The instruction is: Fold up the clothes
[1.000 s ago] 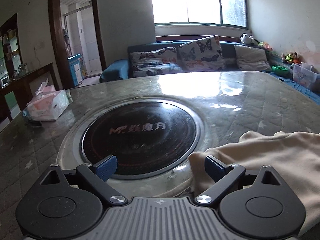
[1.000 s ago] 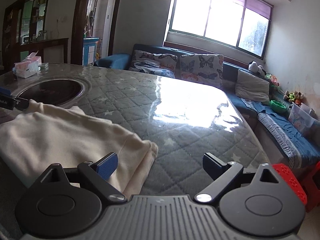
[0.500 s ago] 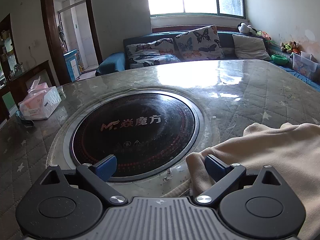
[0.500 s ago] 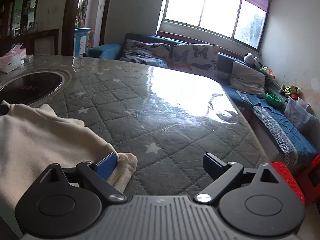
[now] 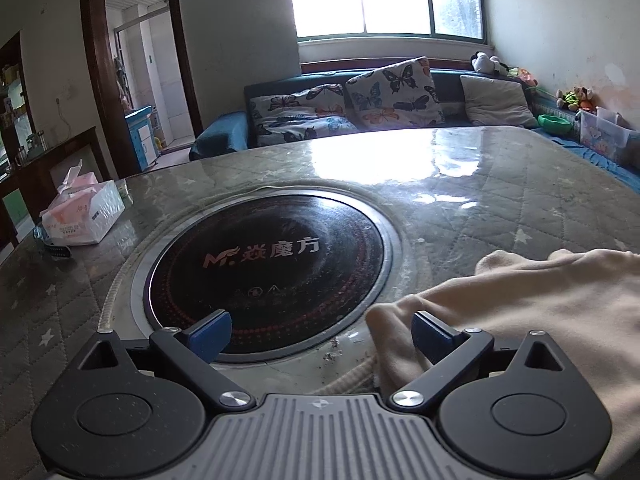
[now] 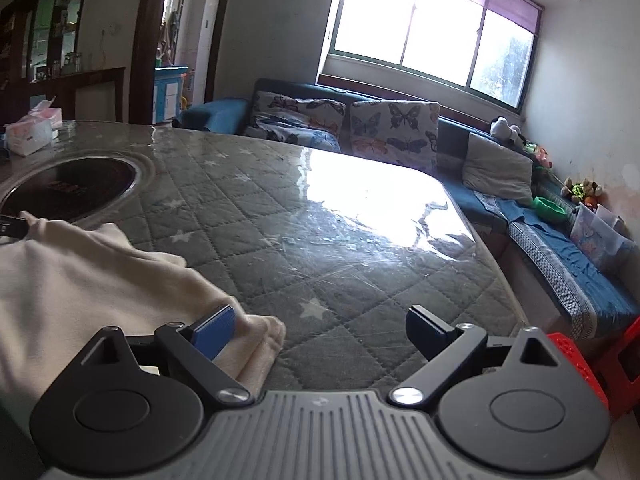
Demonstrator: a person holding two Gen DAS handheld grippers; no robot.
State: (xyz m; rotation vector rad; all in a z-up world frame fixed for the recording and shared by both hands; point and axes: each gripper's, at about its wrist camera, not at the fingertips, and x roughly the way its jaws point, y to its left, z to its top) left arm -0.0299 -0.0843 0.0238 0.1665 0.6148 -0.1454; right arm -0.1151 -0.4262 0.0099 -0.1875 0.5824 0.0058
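A cream garment lies folded on the quilted table, at the lower right of the left wrist view and the lower left of the right wrist view. My left gripper is open, its right finger resting over the garment's left corner and its left finger over the black round hob. My right gripper is open too, its left finger on the garment's right corner, its right finger above bare table. The garment's near edge is hidden behind both gripper bodies.
A tissue box stands at the table's far left. The glossy grey quilted table stretches ahead to a blue sofa with butterfly cushions. A red stool sits beyond the table's right edge.
Both grippers stayed open and shifted slightly. The right wrist view swung left then back; the garment's right corner now lies closer under its left finger.
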